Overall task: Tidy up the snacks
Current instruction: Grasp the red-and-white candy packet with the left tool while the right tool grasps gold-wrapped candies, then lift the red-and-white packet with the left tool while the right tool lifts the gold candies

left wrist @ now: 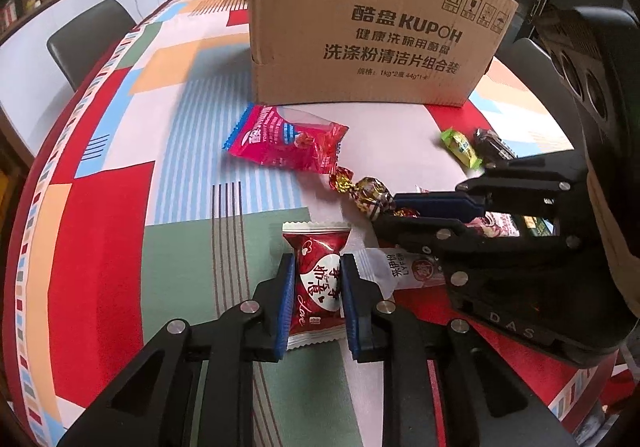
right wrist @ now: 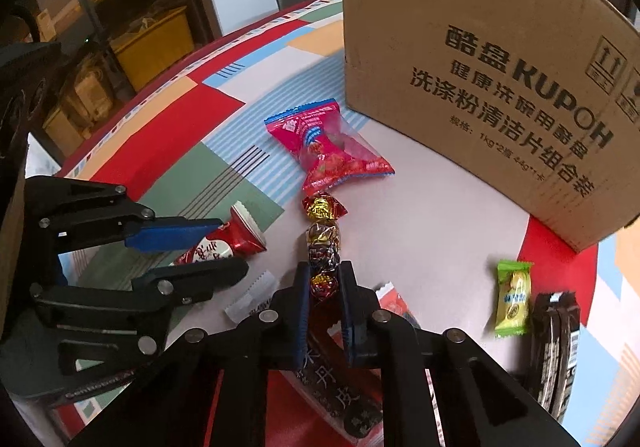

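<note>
Seven or so snacks out on the bench [left wrist: 120, 207], none visibly in the box [left wrist: 360, 27]; box interior hidden from both views, so contents cannot be told. Judged from this: early in the task, most of the sorting left.

Left hand-held gripper [left wrist: 318, 297], low centre of the left view: pads close on either side of the red heart candy [left wrist: 316, 279], apparently pinching it, candy resting on or just above the bench. Same gripper seen at left of the right view [right wrist: 208, 243], candy between its fingers.

Right hand-held gripper [right wrist: 325, 287], centre-bottom of the right view: narrow, pads on the near twist end of the foil candy [right wrist: 322, 243], which runs up the frame toward the pink bag [right wrist: 332, 151]. From the left view, same gripper [left wrist: 404, 213] at right of centre, tips at the candy's end. Firm hold or mere contact: cannot tell for sure, though seemingly gripped.

Left to do, by the look of things:
- pink bag, just in front of the box, touching or nearly touching the foil candy's far end
- green sweet [right wrist: 512, 299] and dark biscuit pack [right wrist: 554, 343], side by side at right of the right view
- white wrapper [left wrist: 396, 271] beside the heart candy
- dark red packet [right wrist: 328, 371] under the right gripper

Likely next: lifting both held sweets toward the box.
</note>
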`<action>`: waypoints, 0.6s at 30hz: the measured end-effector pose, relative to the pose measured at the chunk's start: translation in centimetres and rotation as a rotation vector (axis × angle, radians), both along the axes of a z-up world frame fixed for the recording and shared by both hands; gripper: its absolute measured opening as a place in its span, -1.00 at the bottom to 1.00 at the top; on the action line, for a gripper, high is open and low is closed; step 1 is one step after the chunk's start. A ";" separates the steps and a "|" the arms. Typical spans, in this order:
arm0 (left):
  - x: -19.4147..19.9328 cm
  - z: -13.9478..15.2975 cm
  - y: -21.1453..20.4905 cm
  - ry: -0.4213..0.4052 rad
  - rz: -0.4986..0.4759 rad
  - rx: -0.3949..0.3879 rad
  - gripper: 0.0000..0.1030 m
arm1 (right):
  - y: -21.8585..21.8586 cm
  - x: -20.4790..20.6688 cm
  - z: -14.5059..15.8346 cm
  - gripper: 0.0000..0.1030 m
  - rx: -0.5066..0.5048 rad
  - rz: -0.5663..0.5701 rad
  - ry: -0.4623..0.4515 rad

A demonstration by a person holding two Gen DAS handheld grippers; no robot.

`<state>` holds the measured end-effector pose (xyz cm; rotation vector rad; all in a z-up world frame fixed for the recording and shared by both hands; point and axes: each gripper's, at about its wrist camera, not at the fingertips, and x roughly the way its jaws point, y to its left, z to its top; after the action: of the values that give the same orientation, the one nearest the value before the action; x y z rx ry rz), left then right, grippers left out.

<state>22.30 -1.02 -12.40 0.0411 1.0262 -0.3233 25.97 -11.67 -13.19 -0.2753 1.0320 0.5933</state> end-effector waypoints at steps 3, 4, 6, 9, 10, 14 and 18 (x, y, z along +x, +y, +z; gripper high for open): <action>-0.3 0.5 0.0 -0.011 0.007 -0.004 -0.56 | -0.3 -0.5 0.3 -0.72 0.010 -0.011 -0.003; -0.4 0.7 0.1 -0.016 0.009 -0.008 -0.56 | -0.4 -0.7 0.5 -0.72 0.013 -0.015 -0.007; -0.6 1.3 0.1 -0.031 0.015 -0.014 -0.56 | -0.6 -1.1 0.9 -0.72 0.022 -0.022 -0.016; -0.9 2.3 0.0 -0.058 0.014 -0.015 -0.56 | -0.9 -1.6 1.7 -0.72 0.038 -0.036 -0.031; -1.1 2.7 0.0 -0.070 0.013 -0.017 -0.57 | -1.1 -1.7 2.1 -0.72 0.042 -0.041 -0.038; -1.4 4.2 -0.3 -0.108 0.011 -0.027 -0.58 | -1.8 -2.4 3.4 -0.72 0.069 -0.068 -0.063; -1.5 6.2 -0.5 -0.158 0.010 -0.037 -0.77 | -2.5 -3.0 4.9 -0.72 0.093 -0.094 -0.097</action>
<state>20.76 -1.50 -6.24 0.0278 0.8637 -0.3251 23.00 -14.19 -8.31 -0.1711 0.9160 0.5357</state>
